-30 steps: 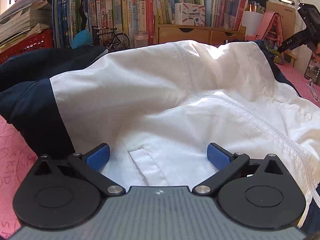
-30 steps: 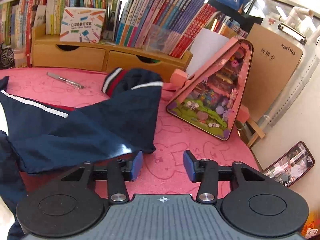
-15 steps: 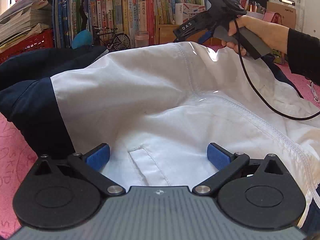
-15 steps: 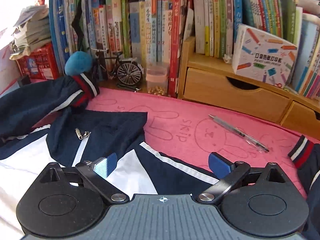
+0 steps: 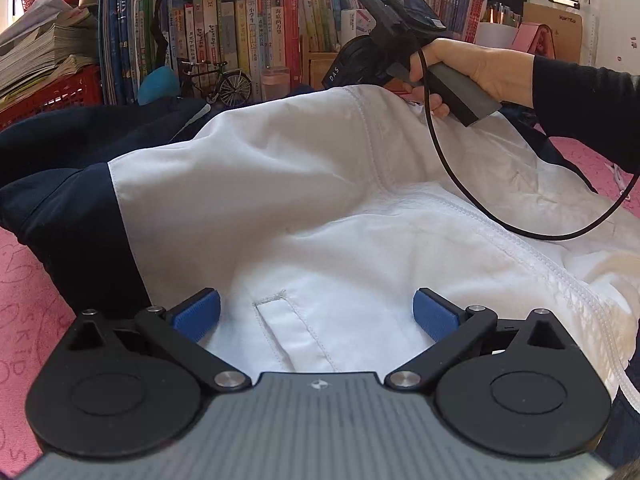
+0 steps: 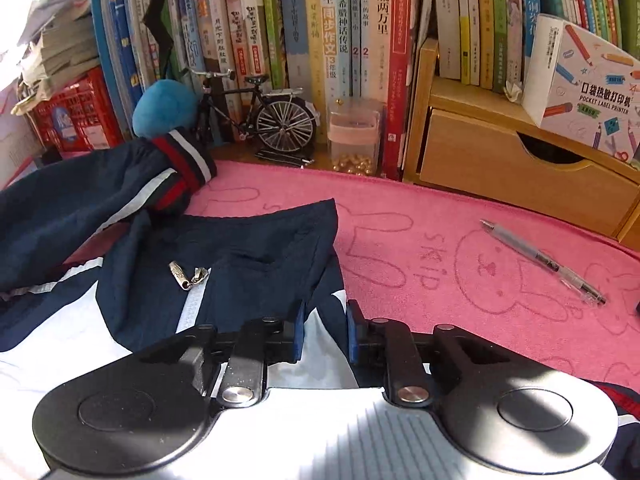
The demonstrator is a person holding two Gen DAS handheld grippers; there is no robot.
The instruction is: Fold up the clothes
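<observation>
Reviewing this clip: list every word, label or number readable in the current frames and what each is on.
"POCKET LABEL PRINTER": white box on the wooden drawer unit.
"SKIP": pink mat, beside rabbit drawings.
"DAS": side of the right gripper.
"海底两万里": red-edged book spine.
"小学生同步作文 3年级": white book spine.
"xprinto", roughly: brown clipboard.
Other spines: too small or blurred.

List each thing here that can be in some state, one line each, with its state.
Jacket: spread on the pink mat, not folded.
Zipper pull: lying loose on the navy cloth.
Left gripper: fingers wide apart over white cloth.
Right gripper: fingers have just closed, pinching the jacket's edge.
Pen: lying flat on the mat.
Wooden drawer: shut.
</observation>
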